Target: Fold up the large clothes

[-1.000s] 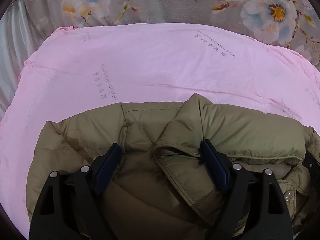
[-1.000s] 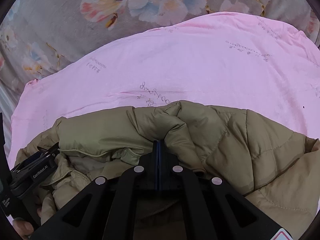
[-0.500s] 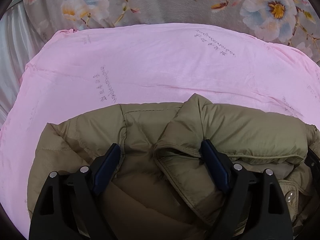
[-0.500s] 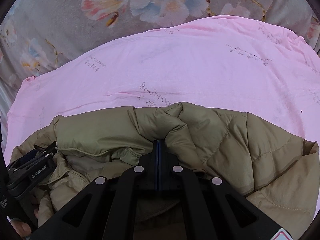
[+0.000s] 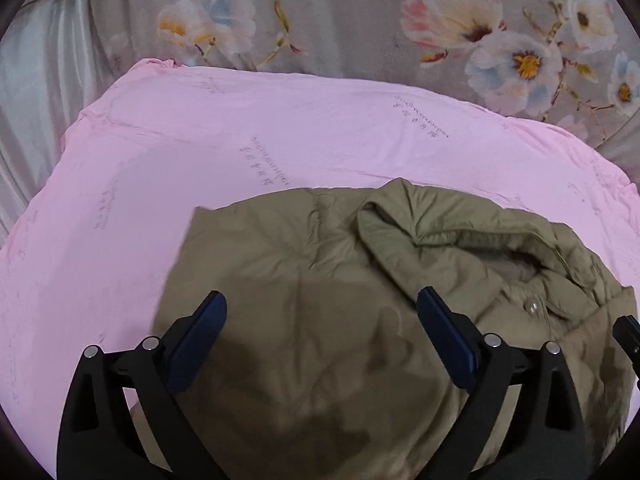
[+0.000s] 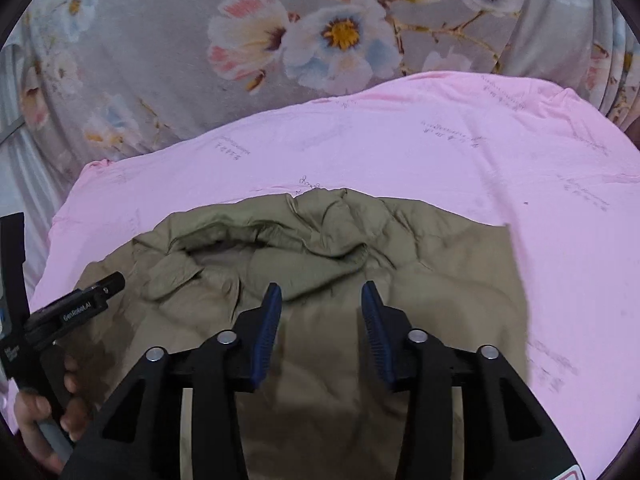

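An olive-khaki puffer jacket point(image 5: 320, 280) lies on a pink sheet point(image 5: 280, 140), collar toward the far side. My left gripper point(image 5: 320, 312) is open and empty, above the jacket's shoulder area left of the collar point(image 5: 460, 236). In the right wrist view the jacket point(image 6: 440, 260) lies below my right gripper point(image 6: 320, 300), which is open and empty, just right of the collar point(image 6: 240, 244). The left gripper's body point(image 6: 76, 304) and the hand holding it show at the left edge.
The pink sheet point(image 6: 440, 140) covers a bed with a grey floral cover point(image 5: 360, 20) beyond it. The floral cover point(image 6: 280, 40) also shows in the right wrist view. Pink sheet surrounds the jacket on the far, left and right sides.
The right gripper opened and let go of the jacket's collar fold. Both grippers rose and pulled back, and the jacket now lies flatter on the sheet.
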A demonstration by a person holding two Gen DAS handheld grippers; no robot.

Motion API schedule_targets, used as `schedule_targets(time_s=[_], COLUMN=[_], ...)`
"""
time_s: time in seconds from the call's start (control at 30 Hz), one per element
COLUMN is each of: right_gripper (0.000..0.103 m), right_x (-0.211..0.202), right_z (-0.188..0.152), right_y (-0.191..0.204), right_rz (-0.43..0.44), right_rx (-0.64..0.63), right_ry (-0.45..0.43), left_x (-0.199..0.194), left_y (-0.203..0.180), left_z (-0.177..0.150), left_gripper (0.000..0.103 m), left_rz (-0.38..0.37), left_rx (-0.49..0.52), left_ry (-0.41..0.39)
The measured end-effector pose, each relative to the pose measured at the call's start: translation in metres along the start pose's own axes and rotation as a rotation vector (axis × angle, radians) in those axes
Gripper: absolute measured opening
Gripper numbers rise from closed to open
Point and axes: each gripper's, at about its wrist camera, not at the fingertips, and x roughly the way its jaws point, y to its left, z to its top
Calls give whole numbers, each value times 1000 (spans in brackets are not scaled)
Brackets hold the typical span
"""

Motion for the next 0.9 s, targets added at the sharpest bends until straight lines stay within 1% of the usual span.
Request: schedule_targets(time_s=[0.03, 0.1, 0.17, 0.27, 0.33, 0.37, 0.5, 0.57, 0.67, 0.7, 0.77, 0.83, 0.9], right_gripper=[55, 56, 57, 59, 65, 67, 69, 70, 74, 74, 76, 76, 77], right_x=[-19, -54, -84, -117, -141, -150, -183, -195, -209, -214, -224, -231, -236], right_z=[-12, -41, -75, -119, -148, -157, -200, -220, -247, -254, -265, -273, -281], right_y=[-6, -23, -39, -53, -61, -65, -77, -82, -85, -86, -86, -83, -77], right_rz=[-7, 12, 35, 12, -16, -25, -38, -40, -19, -7, 3, 18, 48], right_rx=[-5, 16, 44, 44, 33, 36, 76, 88, 116, 132, 139, 130, 123], right_ry=[-13, -8, 16, 38, 41, 43, 83, 111, 131, 130, 120, 134, 139], left_x=[-13, -40, -58, -88, -106, -115, -148, -158, -171, -176, -190, -197, -195], left_y=[11, 38, 60, 97, 113, 121, 148, 163, 187, 191, 189, 183, 176], left_z=[-9, -34, -58, -100, -125, -136, -178, -197, -228, -235, -243, -248, -253], left_gripper=[95, 95, 95, 95, 95, 95, 95, 96, 95, 95, 95, 96, 96], left_rz=[-13, -51, -58, -81, -74, -70, -13, -15, -102, -131, -142, -186, -243], left_rx=[-15, -51, -85, -154, -164, -165, -180, -217, -329, -351, -336, -318, -312], left_ry=[6, 30, 54, 90, 100, 102, 118, 141, 196, 193, 176, 172, 184])
